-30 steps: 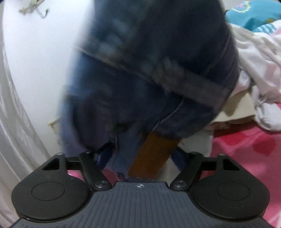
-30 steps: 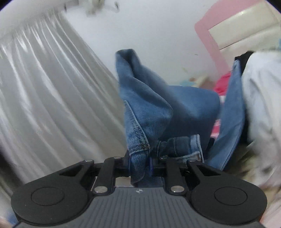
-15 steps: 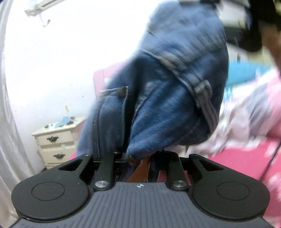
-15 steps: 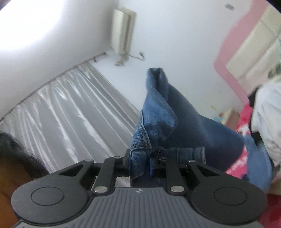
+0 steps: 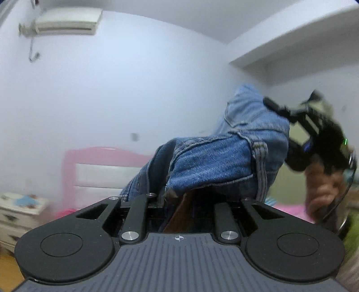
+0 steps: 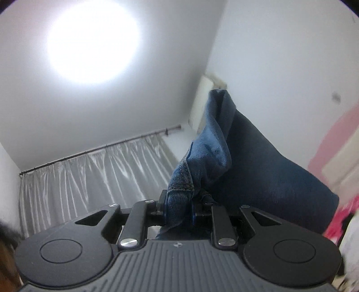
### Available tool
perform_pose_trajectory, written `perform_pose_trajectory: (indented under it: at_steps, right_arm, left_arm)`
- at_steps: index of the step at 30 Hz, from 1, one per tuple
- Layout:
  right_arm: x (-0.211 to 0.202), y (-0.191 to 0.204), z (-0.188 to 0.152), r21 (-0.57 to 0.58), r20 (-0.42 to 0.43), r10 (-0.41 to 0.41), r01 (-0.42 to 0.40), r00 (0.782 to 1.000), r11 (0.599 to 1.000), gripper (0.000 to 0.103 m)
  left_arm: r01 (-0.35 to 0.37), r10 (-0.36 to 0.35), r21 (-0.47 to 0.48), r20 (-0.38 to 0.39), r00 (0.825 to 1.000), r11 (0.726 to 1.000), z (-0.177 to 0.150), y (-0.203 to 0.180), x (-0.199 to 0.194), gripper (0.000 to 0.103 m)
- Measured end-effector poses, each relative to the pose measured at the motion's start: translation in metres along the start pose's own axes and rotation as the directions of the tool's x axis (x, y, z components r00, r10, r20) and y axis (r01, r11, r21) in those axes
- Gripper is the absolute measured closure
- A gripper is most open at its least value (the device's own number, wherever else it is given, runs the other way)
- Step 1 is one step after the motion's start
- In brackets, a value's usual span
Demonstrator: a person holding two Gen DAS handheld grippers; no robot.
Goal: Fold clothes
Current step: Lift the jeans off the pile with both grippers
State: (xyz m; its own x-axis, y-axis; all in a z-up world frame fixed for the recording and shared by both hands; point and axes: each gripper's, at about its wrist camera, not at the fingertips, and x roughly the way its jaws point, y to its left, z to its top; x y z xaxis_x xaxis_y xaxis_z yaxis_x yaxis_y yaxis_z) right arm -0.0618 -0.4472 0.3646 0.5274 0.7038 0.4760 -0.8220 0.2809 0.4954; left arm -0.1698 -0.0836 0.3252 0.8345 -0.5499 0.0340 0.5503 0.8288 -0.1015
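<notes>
Left gripper (image 5: pixel 179 200): closed on the jeans (image 5: pixel 224 161) at the waistband; a brown patch is seen between the jaws.
Right gripper (image 6: pixel 179 211): clamped on a seamed denim edge of the same garment.
Jeans: held aloft between both tools, clear of any surface; the bulk is hidden below the cameras.
Long axis: judged to run left to right along the waistband, from one tool to the other.
Far: wall air conditioner (image 5: pixel 67 21), curtain (image 6: pixel 89 179), pink headboard (image 5: pixel 89 166).
</notes>
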Motion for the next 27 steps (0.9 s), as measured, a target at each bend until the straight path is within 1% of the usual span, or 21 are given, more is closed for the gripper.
perform_pose_trajectory:
  at_steps: [2, 4, 6, 8, 10, 12, 14, 15, 17, 18, 19, 21, 22, 24, 27]
  right_arm:
    - [-0.019, 0.030, 0.026, -0.057, 0.028, -0.017, 0.018, 0.999, 0.998, 0.082]
    - [-0.039, 0.060, 0.049, -0.123, 0.053, -0.034, 0.040, 0.998, 0.992, 0.082]
    - [-0.057, 0.088, 0.070, -0.189, 0.079, -0.053, 0.068, 0.995, 0.980, 0.082]
    - [-0.072, 0.112, 0.091, -0.242, 0.104, -0.093, 0.116, 0.990, 0.963, 0.082]
    - [-0.081, 0.131, 0.113, -0.270, 0.125, -0.147, 0.176, 0.981, 0.947, 0.082]
    - [-0.088, 0.140, 0.126, -0.293, 0.137, -0.195, 0.228, 0.971, 0.928, 0.082]
    - [-0.095, 0.144, 0.136, -0.316, 0.145, -0.239, 0.274, 0.960, 0.908, 0.082]
    - [-0.099, 0.142, 0.136, -0.324, 0.144, -0.256, 0.290, 0.956, 0.901, 0.082]
    - [-0.105, 0.123, 0.124, -0.318, 0.127, -0.293, 0.319, 0.948, 0.893, 0.082]
    - [-0.108, 0.113, 0.119, -0.315, 0.118, -0.311, 0.333, 0.943, 0.889, 0.082]
    - [-0.108, 0.097, 0.105, -0.302, 0.096, -0.334, 0.347, 0.938, 0.888, 0.082]
    - [-0.110, 0.063, 0.078, -0.278, 0.049, -0.377, 0.375, 0.925, 0.884, 0.082]
    - [-0.111, 0.047, 0.065, -0.266, 0.026, -0.398, 0.390, 0.917, 0.881, 0.082]
    - [-0.112, 0.013, 0.038, -0.244, -0.023, -0.437, 0.419, 0.899, 0.875, 0.081]
    - [-0.102, -0.042, -0.033, -0.168, -0.112, -0.439, 0.418, 0.892, 0.893, 0.081]
  left_arm:
    - [0.067, -0.067, -0.034, 0.011, 0.998, 0.997, 0.017, -0.019, 0.002, 0.087]
    - [0.136, -0.134, -0.049, 0.033, 0.990, 0.990, 0.026, -0.047, 0.008, 0.087]
    - [0.197, -0.194, -0.050, 0.052, 0.980, 0.979, 0.042, -0.069, 0.013, 0.087]
    - [0.251, -0.248, -0.065, 0.059, 0.967, 0.966, 0.054, -0.088, 0.023, 0.087]
    - [0.299, -0.295, -0.093, 0.056, 0.954, 0.950, 0.062, -0.103, 0.040, 0.087]
    - [0.330, -0.326, -0.124, 0.048, 0.944, 0.936, 0.061, -0.116, 0.053, 0.087]
    - [0.347, -0.347, -0.154, 0.026, 0.938, 0.925, 0.049, -0.109, 0.082, 0.087]
    - [0.352, -0.356, -0.171, 0.012, 0.935, 0.920, 0.042, -0.106, 0.089, 0.087]
    - [0.354, -0.366, -0.201, -0.025, 0.930, 0.913, 0.020, -0.096, 0.101, 0.087]
    - [0.346, -0.363, -0.211, -0.048, 0.930, 0.914, 0.006, -0.090, 0.104, 0.087]
    - [0.332, -0.354, -0.213, -0.076, 0.932, 0.919, -0.011, -0.084, 0.107, 0.087]
    - [0.299, -0.333, -0.215, -0.146, 0.932, 0.930, -0.053, -0.058, 0.113, 0.087]
    - [0.283, -0.324, -0.221, -0.180, 0.929, 0.933, -0.071, -0.044, 0.111, 0.087]
    - [0.246, -0.306, -0.244, -0.251, 0.918, 0.938, -0.118, -0.014, 0.109, 0.088]
    - [0.169, -0.262, -0.284, -0.336, 0.904, 0.944, -0.190, 0.029, 0.107, 0.089]
